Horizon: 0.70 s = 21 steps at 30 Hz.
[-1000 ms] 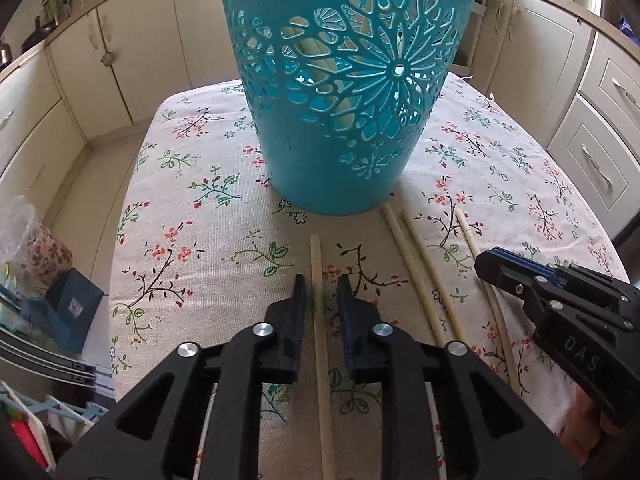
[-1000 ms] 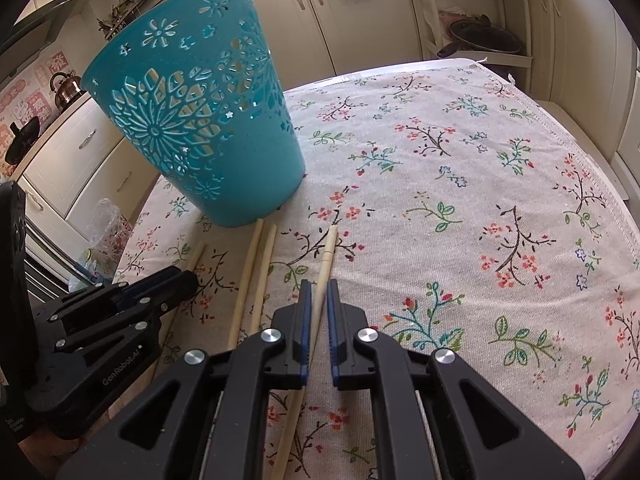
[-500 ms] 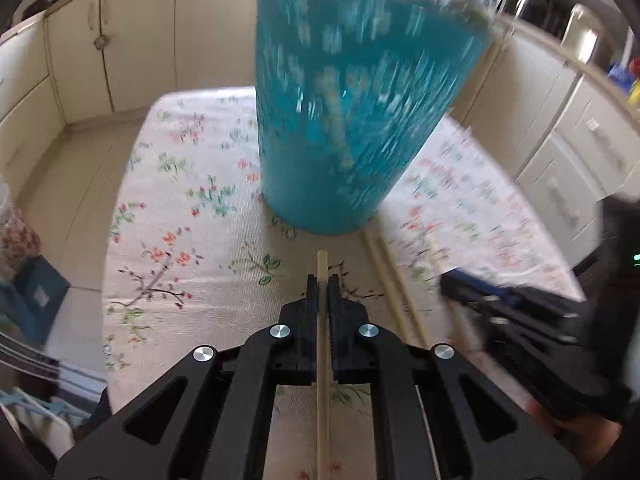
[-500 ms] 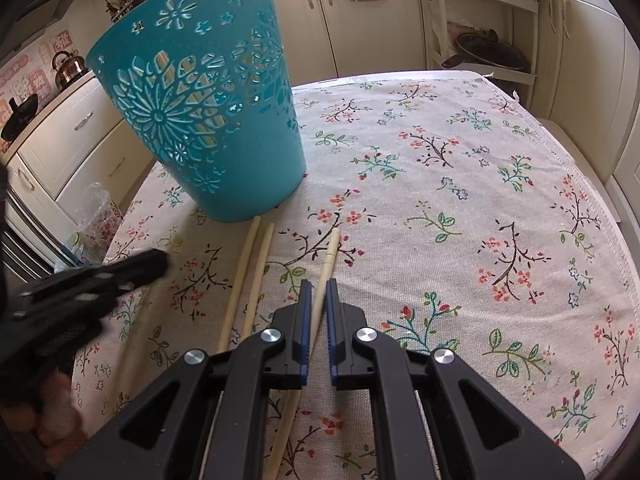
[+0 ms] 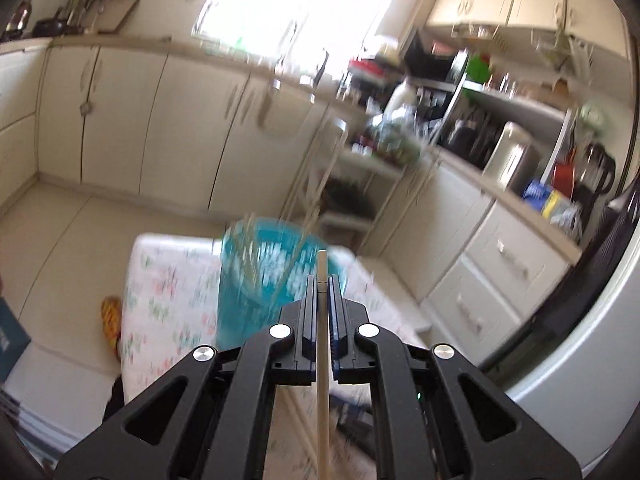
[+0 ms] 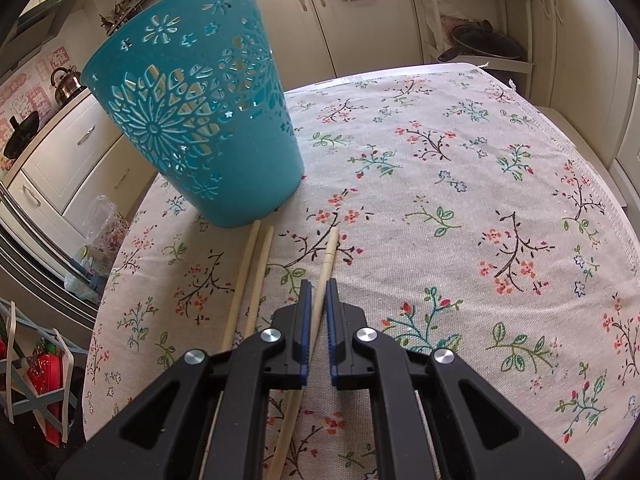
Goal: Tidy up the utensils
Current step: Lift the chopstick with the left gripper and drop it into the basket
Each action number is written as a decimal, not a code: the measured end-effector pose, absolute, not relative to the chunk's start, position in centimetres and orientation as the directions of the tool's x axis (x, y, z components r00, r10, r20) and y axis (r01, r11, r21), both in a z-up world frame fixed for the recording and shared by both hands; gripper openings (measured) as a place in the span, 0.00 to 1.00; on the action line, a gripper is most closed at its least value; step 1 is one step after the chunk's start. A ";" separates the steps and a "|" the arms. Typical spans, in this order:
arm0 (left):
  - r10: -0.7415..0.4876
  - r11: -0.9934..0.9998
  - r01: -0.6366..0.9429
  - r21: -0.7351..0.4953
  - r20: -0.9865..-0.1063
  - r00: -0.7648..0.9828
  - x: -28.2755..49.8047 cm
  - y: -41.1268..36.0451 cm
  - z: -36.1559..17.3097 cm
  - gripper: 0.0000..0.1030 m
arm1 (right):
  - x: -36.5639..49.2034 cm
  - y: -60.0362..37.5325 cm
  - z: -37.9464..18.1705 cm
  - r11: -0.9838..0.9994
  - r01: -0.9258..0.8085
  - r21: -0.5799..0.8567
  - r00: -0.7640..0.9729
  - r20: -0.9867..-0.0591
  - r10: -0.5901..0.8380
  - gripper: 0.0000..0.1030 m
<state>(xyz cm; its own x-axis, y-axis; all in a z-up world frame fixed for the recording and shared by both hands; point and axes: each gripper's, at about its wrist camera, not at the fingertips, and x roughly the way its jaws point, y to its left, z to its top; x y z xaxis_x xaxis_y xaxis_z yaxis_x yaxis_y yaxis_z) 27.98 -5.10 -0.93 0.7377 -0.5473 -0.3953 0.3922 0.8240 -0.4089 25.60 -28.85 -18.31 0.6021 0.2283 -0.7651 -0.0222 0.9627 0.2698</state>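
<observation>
Chopstick (image 5: pixel 322 344) sits clamped between the pads of the left claw (image 5: pixel 322 284), jaws fully closed on it, tip poking just past the fingertips; the stick is clear of the bench (image 5: pixel 168 280), above and in front of the teal cut-out basket (image 5: pixel 256 280), which looks blurred in the left wrist view. Several pale sticks stand inside that basket, too smeared to count. Right claw (image 6: pixel 318 292) is closed on a second chopstick (image 6: pixel 326 264) whose far end lies on the floral cloth (image 6: pixel 460 200). Two more chopsticks (image 6: pixel 250 276) lie side by side on the cloth just left of it, their far ends near the basket's base, one almost touching it. Basket stands upright on the bench. Cream kitchen cabinets (image 5: pixel 120 120) ring the room.
</observation>
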 end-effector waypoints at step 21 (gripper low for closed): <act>-0.177 0.931 0.103 -0.350 -0.188 0.966 40.1 -9.1 3.3 0.05 | 25.8 -29.8 -18.4 0.949 -0.018 0.314 0.601 -0.755 0.262 0.07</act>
<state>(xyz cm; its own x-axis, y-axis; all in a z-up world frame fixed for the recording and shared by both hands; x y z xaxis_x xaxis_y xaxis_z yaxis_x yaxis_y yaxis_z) 40.14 -9.09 3.29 0.9661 -0.1773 -0.1877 0.1028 0.9311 -0.3501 25.78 -29.79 -18.42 0.6009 0.2616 -0.7553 -0.0185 0.9492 0.3140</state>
